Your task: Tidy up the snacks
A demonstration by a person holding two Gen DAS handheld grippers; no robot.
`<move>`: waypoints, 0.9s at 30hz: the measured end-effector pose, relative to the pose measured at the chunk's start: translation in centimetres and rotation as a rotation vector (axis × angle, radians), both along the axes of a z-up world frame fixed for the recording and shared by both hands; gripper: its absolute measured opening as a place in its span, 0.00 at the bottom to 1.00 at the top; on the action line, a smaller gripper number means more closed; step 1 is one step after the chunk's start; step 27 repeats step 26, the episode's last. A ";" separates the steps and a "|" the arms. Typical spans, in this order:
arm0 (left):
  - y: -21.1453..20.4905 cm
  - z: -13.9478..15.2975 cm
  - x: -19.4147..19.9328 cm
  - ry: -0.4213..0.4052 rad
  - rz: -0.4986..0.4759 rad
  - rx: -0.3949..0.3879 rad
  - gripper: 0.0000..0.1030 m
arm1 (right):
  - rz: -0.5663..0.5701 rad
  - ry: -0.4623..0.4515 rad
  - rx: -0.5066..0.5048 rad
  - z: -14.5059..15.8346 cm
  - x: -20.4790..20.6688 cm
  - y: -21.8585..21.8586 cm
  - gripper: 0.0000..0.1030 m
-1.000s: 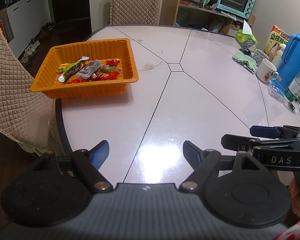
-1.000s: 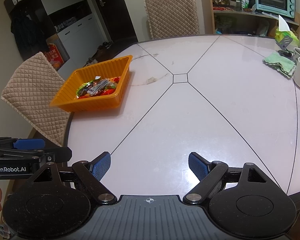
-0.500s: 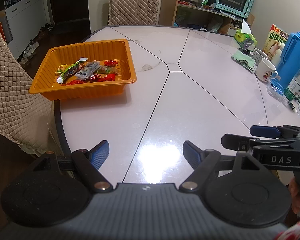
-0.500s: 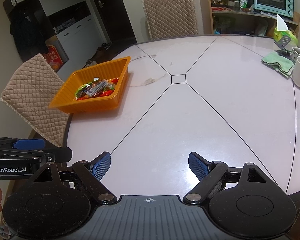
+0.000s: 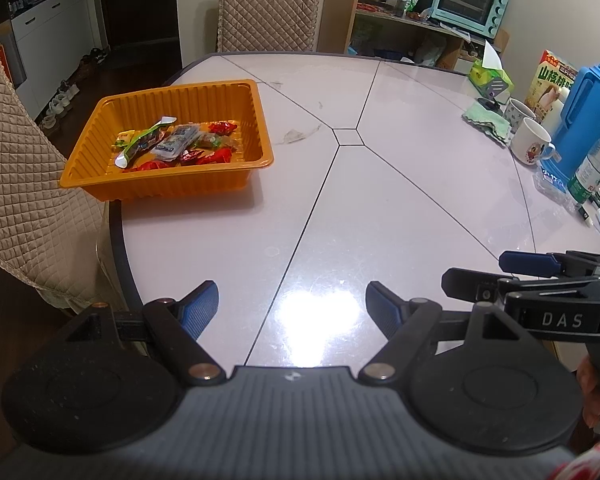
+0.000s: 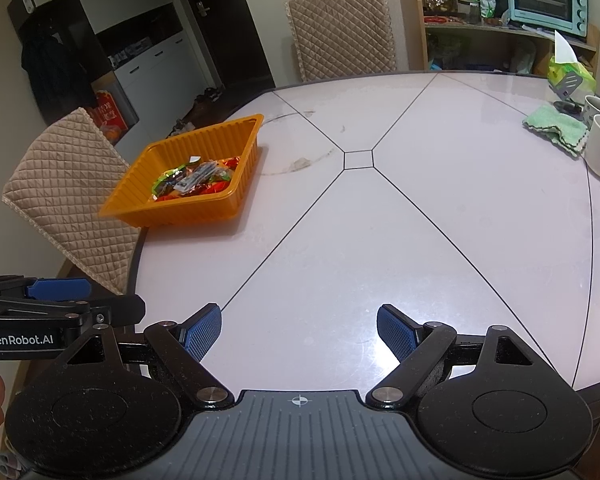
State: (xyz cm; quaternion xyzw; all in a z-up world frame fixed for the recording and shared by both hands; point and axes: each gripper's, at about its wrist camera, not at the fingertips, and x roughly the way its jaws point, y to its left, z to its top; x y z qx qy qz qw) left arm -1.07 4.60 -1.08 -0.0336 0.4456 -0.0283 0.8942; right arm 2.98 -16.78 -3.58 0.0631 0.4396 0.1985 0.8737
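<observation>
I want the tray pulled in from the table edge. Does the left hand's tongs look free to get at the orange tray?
Probably yes. The left tongs stand open and empty, and only bare table lies between them and the orange tray; it would need a forward reach.

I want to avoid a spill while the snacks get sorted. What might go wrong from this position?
1. The orange tray sits at the table edge, one corner overhanging beside the quilted chair; a push could tip it off.
2. The snacks lie heaped and overlapping, so a grab may lift several wrappers or drop one.
3. Left gripper and right gripper hover open, close together; reaching at once may make them collide.
</observation>
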 end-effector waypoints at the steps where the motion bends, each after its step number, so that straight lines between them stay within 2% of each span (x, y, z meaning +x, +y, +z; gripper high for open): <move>1: 0.0 0.0 0.0 0.000 -0.001 0.000 0.77 | -0.001 -0.001 0.000 0.0 -0.1 0.0 0.82; 27: -0.5 0.2 -0.3 -0.004 0.014 0.017 0.77 | -0.001 -0.003 0.018 -0.1 -0.3 -0.3 0.82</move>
